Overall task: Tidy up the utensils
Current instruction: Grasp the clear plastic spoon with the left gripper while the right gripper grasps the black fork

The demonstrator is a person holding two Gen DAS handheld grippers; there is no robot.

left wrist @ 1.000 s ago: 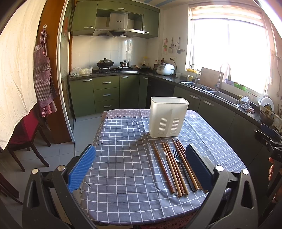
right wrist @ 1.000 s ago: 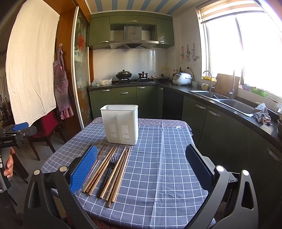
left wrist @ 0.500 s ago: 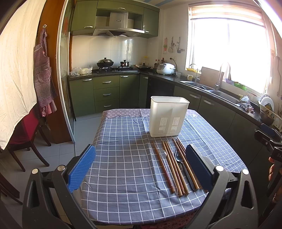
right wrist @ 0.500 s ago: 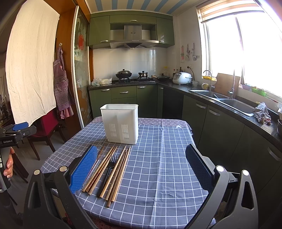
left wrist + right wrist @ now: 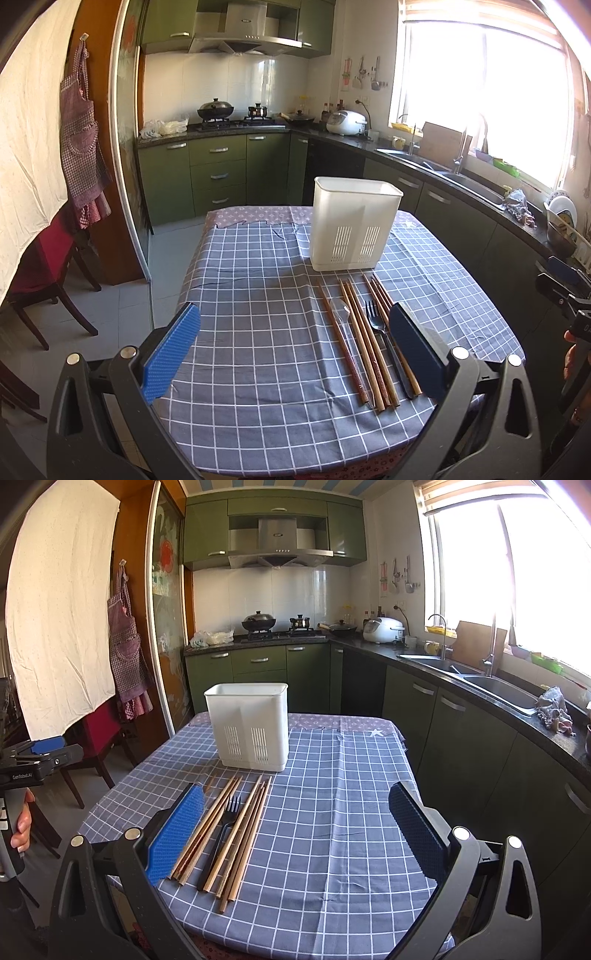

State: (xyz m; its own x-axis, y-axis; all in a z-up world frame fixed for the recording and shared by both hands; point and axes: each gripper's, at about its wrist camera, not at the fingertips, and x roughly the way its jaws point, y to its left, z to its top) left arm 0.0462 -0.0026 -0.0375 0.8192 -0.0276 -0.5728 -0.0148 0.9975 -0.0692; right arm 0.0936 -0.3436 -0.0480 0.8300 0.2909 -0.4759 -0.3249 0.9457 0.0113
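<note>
A white utensil holder stands upright on the checked tablecloth; it also shows in the right wrist view. In front of it lie several wooden chopsticks, a clear plastic spoon and a black fork in a row. The right wrist view shows the chopsticks and fork too. My left gripper is open and empty, hovering at the table's near edge, left of the utensils. My right gripper is open and empty, with its left pad beside the chopsticks.
The table has a grey checked cloth. Green kitchen cabinets, a stove and a sink counter lie beyond. A red chair stands to the left. Each gripper shows at the edge of the other's view.
</note>
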